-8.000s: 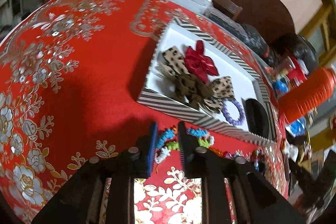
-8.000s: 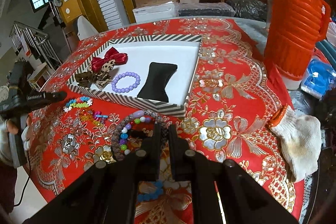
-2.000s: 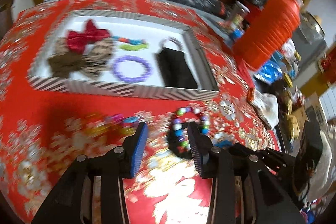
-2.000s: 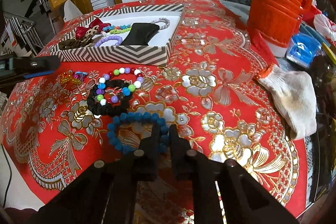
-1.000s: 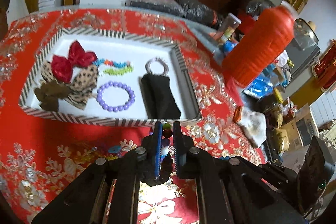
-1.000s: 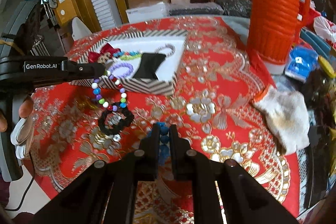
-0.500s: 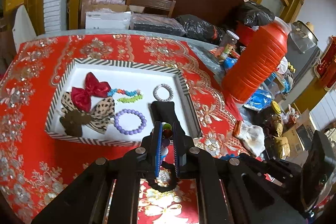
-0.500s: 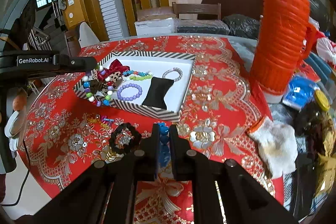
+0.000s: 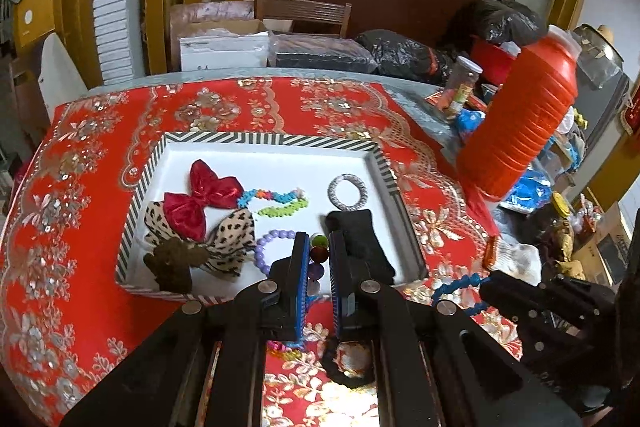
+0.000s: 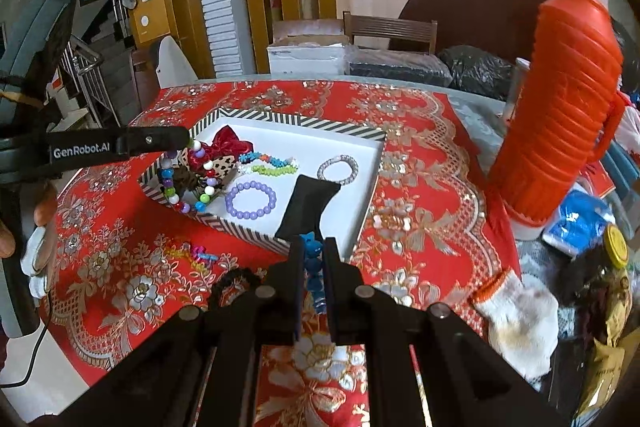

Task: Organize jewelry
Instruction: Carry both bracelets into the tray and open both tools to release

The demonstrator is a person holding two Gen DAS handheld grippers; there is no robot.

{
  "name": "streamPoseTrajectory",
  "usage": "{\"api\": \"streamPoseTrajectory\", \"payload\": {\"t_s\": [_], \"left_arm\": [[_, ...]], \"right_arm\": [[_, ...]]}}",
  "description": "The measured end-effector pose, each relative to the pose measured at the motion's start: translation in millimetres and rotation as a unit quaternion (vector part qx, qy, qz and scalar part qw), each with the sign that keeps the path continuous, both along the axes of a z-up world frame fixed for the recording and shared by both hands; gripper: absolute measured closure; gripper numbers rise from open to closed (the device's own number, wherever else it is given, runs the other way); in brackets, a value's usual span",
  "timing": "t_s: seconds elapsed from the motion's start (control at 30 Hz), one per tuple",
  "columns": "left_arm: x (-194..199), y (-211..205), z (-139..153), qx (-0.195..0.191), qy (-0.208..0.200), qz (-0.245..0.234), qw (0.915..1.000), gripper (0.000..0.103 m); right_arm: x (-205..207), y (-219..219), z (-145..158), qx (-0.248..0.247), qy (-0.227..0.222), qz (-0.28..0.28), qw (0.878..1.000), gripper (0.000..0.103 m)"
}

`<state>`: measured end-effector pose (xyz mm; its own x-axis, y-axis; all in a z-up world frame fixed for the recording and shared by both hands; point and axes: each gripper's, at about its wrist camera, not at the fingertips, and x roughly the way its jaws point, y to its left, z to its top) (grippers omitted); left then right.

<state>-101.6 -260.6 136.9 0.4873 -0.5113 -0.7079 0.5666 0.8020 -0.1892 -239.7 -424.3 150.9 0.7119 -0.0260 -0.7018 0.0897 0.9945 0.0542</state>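
My left gripper (image 9: 319, 251) is shut on a multicoloured bead bracelet (image 9: 319, 254) and holds it above the near edge of the striped tray (image 9: 264, 138). In the right wrist view the bracelet (image 10: 188, 179) hangs from the left gripper (image 10: 185, 139) over the tray's (image 10: 304, 123) left corner. My right gripper (image 10: 312, 251) is shut on a blue bead bracelet (image 10: 313, 269), also seen in the left wrist view (image 9: 456, 287). The tray holds a red bow (image 9: 202, 197), leopard bows (image 9: 232, 241), a purple bracelet (image 10: 251, 199), a silver bracelet (image 9: 347, 191), a black pillow (image 9: 362, 247) and bead strands (image 9: 276, 201).
A black bracelet (image 10: 232, 281) and a small colourful strand (image 10: 192, 253) lie on the red tablecloth (image 10: 120, 267) in front of the tray. An orange thermos (image 10: 560, 107) stands at the right, with a white glove (image 10: 516, 319) and clutter near it. Boxes and a chair stand behind the table.
My left gripper has lifted the multicoloured bracelet from the cloth and carried it toward and over the tray. My right gripper has risen with the blue bracelet. The black bracelet stayed on the cloth.
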Motion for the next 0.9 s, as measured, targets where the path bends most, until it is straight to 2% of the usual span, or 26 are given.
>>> {"api": "streamPoseTrajectory", "payload": {"t_s": [0.3, 0.57, 0.73, 0.9], "left_arm": [[42, -14, -4, 0.009, 0.007, 0.0, 0.9999, 0.101], [90, -47, -16, 0.013, 0.022, -0.002, 0.9997, 0.101], [122, -62, -29, 0.004, 0.035, 0.005, 0.9994, 0.101], [156, -62, -51, 0.004, 0.056, 0.033, 0.9979, 0.101]], "right_arm": [[47, -8, 7, -0.006, 0.006, 0.006, 1.0, 0.094], [109, -21, 5, 0.005, 0.017, 0.003, 1.0, 0.094], [152, -24, -5, 0.011, 0.028, 0.005, 1.0, 0.094], [195, -32, -24, 0.049, 0.042, -0.002, 0.998, 0.094]]}}
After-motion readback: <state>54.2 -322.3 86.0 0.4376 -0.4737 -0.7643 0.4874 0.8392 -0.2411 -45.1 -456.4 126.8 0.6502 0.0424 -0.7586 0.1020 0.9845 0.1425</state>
